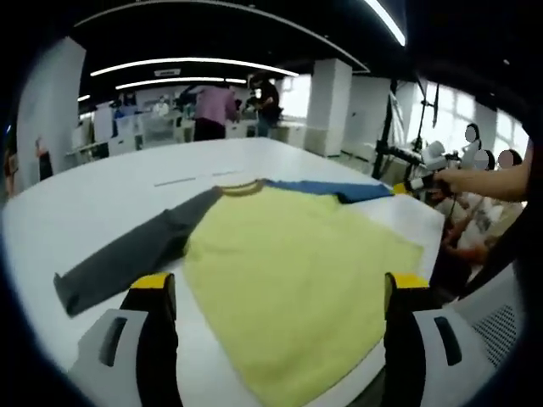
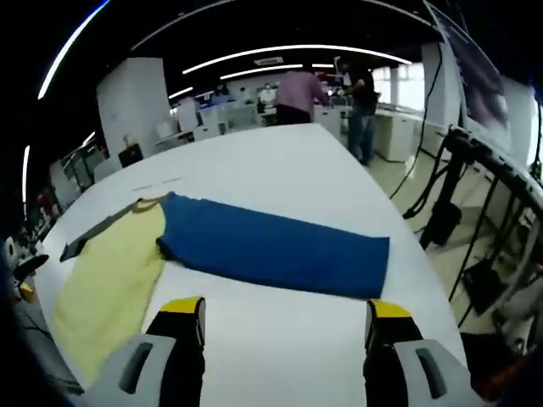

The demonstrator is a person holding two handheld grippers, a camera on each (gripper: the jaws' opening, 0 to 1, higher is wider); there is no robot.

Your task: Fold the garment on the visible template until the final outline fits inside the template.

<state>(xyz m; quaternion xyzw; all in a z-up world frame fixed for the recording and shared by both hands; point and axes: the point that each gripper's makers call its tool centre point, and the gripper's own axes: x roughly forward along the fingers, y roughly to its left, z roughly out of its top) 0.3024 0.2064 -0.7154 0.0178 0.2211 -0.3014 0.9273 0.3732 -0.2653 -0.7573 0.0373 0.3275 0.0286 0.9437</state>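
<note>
While both grippers hover spread and empty, I list: garment (image 1: 297, 271) flat, blue sleeve (image 2: 276, 248) outstretched; template apparently faint; pinch cuff first.

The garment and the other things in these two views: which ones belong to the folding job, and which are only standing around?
Belong to the job:
- garment, flat, unfolded
- its grey sleeve
- its blue sleeve
- white table
- left gripper and right gripper, both open

Only standing around:
- people in the background
- desks
- black stand

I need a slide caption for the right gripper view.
Open right gripper above a white table, facing the shirt's blue sleeve.
</note>
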